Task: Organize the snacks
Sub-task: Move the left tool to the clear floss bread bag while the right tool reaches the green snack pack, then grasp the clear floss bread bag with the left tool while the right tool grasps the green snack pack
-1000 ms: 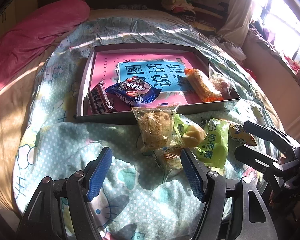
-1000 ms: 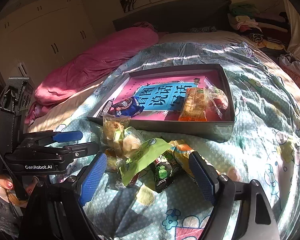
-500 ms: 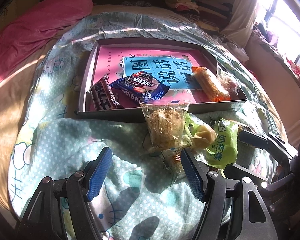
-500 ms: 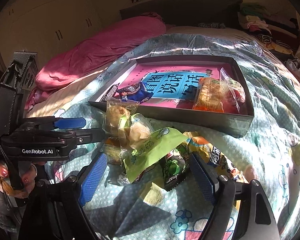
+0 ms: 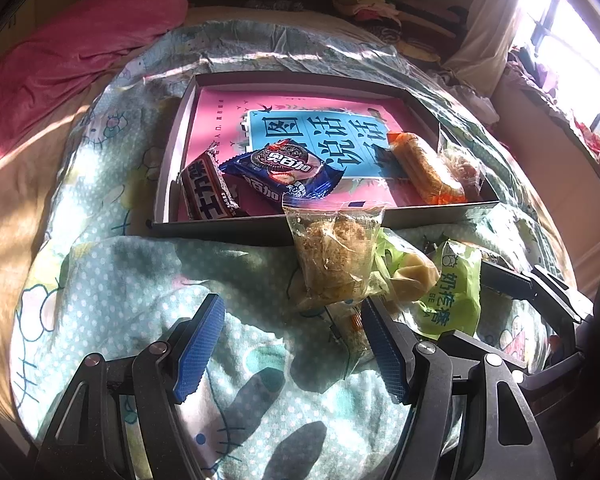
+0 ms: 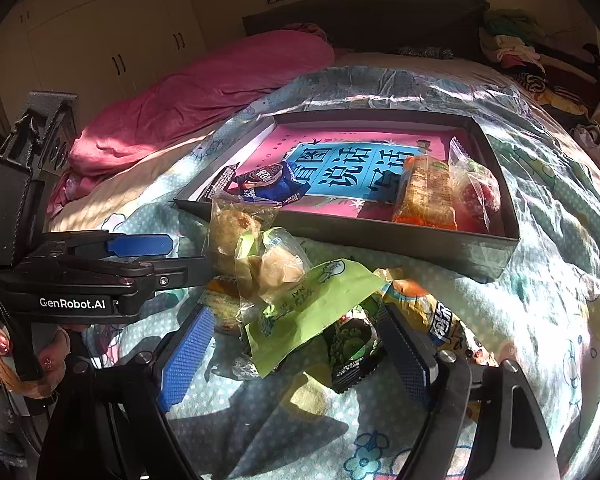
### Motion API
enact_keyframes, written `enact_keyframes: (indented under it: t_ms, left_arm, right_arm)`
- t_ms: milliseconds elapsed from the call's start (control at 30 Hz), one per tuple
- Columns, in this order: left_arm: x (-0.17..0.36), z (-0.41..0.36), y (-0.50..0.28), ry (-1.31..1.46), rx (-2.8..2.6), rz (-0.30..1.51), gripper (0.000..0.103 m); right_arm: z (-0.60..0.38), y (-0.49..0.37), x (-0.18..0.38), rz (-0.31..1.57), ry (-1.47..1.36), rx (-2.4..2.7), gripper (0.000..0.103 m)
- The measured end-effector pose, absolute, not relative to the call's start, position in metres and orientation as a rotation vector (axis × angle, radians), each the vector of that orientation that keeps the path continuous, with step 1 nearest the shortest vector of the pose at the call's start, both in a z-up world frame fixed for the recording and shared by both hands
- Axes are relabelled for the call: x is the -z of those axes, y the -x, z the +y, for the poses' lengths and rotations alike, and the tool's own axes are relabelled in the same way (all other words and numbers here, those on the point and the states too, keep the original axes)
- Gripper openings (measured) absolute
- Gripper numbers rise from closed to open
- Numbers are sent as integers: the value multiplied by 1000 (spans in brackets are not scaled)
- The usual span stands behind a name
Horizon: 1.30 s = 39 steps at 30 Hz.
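Snacks [image 6: 300, 300] lie heaped just ahead of right claw [image 6: 296, 348], spread apart, empty

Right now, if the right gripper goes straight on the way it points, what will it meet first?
Most likely the light green snack wrapper on top of the loose pile on the quilt; it lies between the open fingers of the right gripper. Depth is uncertain.
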<state>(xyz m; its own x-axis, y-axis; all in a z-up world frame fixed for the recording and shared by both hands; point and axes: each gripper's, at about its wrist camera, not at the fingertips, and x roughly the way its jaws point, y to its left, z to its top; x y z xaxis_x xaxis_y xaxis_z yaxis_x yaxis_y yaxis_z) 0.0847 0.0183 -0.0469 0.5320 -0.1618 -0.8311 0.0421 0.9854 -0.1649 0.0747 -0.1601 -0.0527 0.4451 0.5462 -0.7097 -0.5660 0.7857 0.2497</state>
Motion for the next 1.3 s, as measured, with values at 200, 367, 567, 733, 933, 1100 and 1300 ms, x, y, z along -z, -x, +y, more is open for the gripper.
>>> enact_keyframes:
  t_ms: [200, 367, 567, 733, 933, 1100, 1300]
  left_arm:
    - [49, 19, -86, 134, 118, 1005, 73]
    - [50, 20, -89, 139, 117, 1003, 73]
    - [50, 20, -90, 139, 118, 1001, 73]
    - [50, 20, -94, 145, 118, 1001, 73]
    - [52, 21, -97, 151, 119, 1005, 73]
    - [53, 21, -98, 152, 120, 1006, 73]
    - [56, 18, -100, 146, 117, 1010, 73]
  right_arm:
    - [-155, -77, 56, 867, 42, -688, 83]
    - [-151, -79, 56, 843, 63, -677, 83]
    - [-144, -84, 58, 835, 77, -679, 83]
    - [-136, -87, 59, 821, 102, -690, 83]
    - [-132, -92, 61, 809, 119, -689, 71]
    - [-129, -95, 65, 813, 149, -690, 68]
    - [-118, -97, 67, 779, 238, -675, 66]
